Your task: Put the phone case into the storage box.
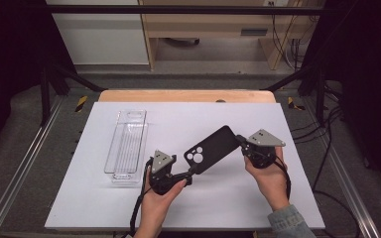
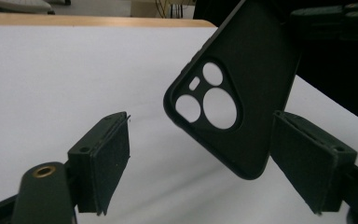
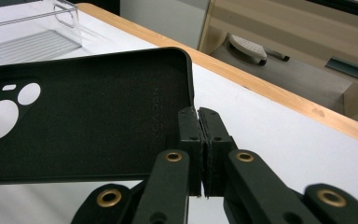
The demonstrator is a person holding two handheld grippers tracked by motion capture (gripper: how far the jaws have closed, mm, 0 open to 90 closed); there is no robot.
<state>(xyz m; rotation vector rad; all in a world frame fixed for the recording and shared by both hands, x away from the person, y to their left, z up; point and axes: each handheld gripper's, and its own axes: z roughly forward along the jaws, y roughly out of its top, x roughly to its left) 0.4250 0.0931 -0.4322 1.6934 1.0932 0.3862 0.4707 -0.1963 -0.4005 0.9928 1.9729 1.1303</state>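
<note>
Your right gripper [image 1: 241, 143] is clenched on the far-right end wall of the one black phone case [image 1: 212, 148], holding it above the white counter [image 1: 188, 208]. Your left gripper [image 2: 198, 158] is released, jaws spread either side of the case's camera-cutout corner. The counter has a wooden far edge; beyond it stand pale cabinets. One clear plastic tray [image 1: 126, 145] lies at the left, long axis near-to-far. The case's long axis runs near-left to far-right, three round cutouts at the near-left end.
</note>
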